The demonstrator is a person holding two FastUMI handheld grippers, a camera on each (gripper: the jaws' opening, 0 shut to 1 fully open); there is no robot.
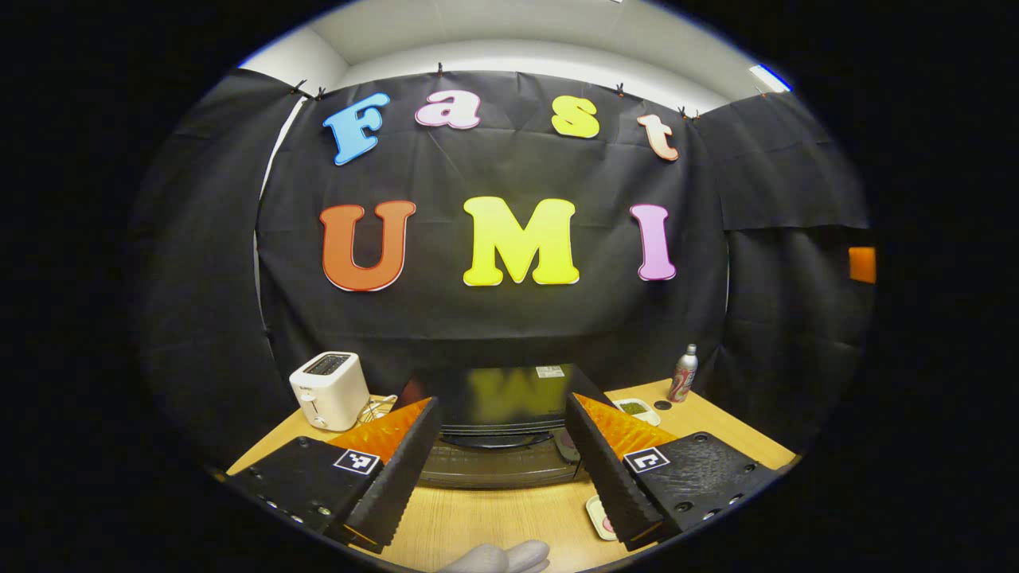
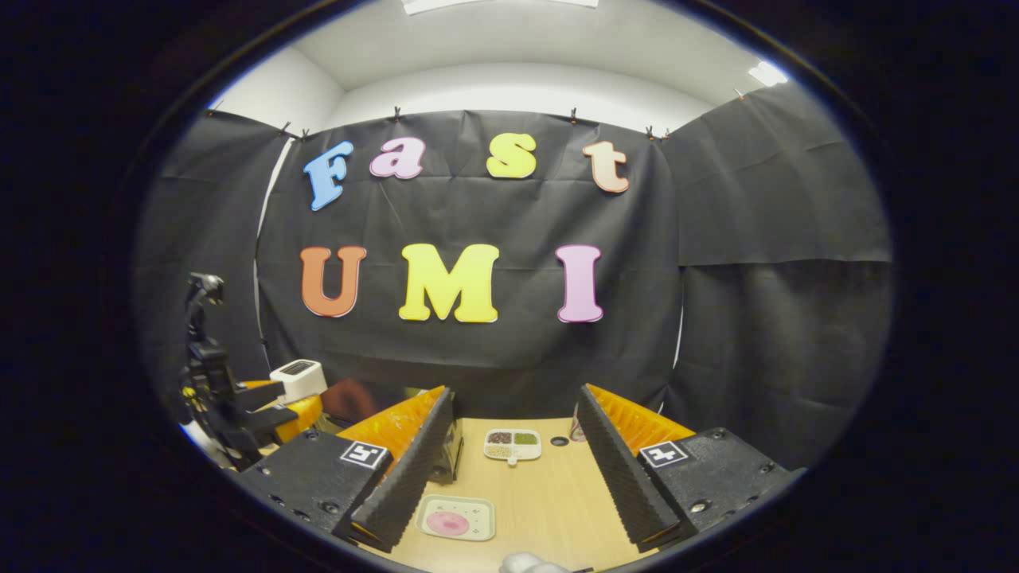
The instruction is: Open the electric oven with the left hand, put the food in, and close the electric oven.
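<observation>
Table [image 1: 478, 525]: light wood, carries everything. Electric oven [image 1: 497, 430]: dark, door shut, at the table's middle, directly ahead of the left gripper [image 1: 501, 469], between its fingers in the left gripper view. Toaster [image 1: 328, 390] well to its left; bottle [image 1: 682, 374] far right. Left gripper's fingers spread wide, holding nothing, short of the oven. Right gripper [image 2: 517, 469]: fingers likewise wide apart, empty, hovering above the food plate [image 2: 455, 519] with its pink item; a compartment dish [image 2: 513, 446] lies beyond.

Step in hand, as judged: reach for the door. Advise approaching level, centring the handle between the fingers, closing fully before pulling, then swinging along the door's arc, not straight back.
</observation>
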